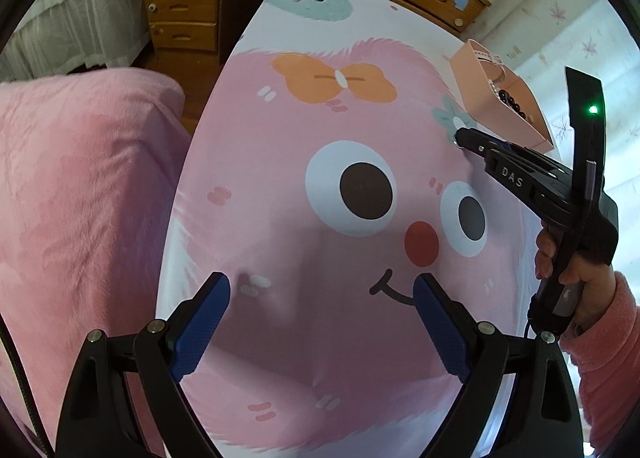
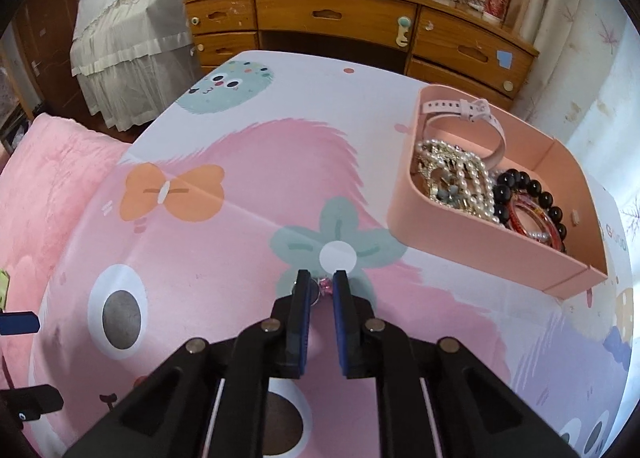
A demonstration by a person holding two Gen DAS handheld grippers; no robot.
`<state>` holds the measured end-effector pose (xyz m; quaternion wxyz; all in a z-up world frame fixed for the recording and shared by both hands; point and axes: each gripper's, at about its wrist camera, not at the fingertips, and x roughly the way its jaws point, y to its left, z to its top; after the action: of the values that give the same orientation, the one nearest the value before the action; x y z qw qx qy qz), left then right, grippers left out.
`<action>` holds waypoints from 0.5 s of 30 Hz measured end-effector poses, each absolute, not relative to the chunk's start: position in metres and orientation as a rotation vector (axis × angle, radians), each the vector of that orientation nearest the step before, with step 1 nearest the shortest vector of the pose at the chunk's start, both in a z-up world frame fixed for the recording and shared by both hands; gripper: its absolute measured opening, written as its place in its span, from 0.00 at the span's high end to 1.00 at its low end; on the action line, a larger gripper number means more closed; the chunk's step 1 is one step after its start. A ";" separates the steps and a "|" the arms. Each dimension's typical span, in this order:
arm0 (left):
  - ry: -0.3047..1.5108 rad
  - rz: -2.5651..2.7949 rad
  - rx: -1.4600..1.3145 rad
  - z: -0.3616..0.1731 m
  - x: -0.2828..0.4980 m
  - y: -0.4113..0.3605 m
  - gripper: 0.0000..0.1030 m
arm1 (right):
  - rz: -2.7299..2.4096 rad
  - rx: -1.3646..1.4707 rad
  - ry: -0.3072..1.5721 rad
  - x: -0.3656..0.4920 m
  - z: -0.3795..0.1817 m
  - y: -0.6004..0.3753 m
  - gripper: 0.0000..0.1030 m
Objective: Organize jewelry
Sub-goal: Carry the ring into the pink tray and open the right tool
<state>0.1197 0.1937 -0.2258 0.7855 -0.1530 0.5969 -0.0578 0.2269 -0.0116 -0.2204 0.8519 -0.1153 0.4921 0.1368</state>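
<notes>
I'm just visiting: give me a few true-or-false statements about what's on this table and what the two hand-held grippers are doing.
1. The pink tray holds a black bead bracelet. True.
2. The right hand-held gripper is spread wide. False: it is nearly closed around a small pink jewel.
3. The left hand-held gripper grips a necklace. False: it is open and empty.
4. The tray stands on a cartoon-printed tablecloth. True.

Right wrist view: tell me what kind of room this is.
Probably a bedroom at home: a wooden dresser with drawers, a lace-covered white bed, and a pink jewelry tray on a cartoon-print tablecloth.
</notes>
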 end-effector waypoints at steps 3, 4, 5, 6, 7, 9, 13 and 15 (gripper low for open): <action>1.280 -0.118 -0.338 -0.225 0.120 0.193 0.11 | 0.302 -0.212 1.034 0.229 -0.215 -0.016 0.92; 1.275 -0.119 -0.334 -0.223 0.120 0.191 0.11 | 0.302 -0.200 1.032 0.230 -0.211 -0.018 0.92; 1.268 -0.121 -0.326 -0.221 0.120 0.189 0.11 | 0.298 -0.193 1.022 0.231 -0.205 -0.020 0.92; 1.260 -0.123 -0.318 -0.218 0.120 0.186 0.11 | 0.290 -0.189 0.998 0.231 -0.196 -0.025 0.92; 1.256 -0.125 -0.310 -0.216 0.121 0.184 0.11 | 0.283 -0.186 0.973 0.232 -0.188 -0.029 0.92; 1.246 -0.130 -0.296 -0.210 0.121 0.176 0.11 | 0.261 -0.179 0.927 0.236 -0.171 -0.040 0.92; 1.219 -0.150 -0.278 -0.192 0.121 0.158 0.11 | 0.137 -0.151 0.837 0.249 -0.145 -0.075 0.92; 1.184 -0.146 -0.245 -0.178 0.118 0.146 0.11 | 0.093 -0.104 0.876 0.259 -0.142 -0.097 0.79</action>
<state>0.1181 0.1463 -0.1781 0.8203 -0.1152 0.5559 -0.0688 0.2589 -0.0974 -0.1422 0.9032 -0.0505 0.4238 0.0450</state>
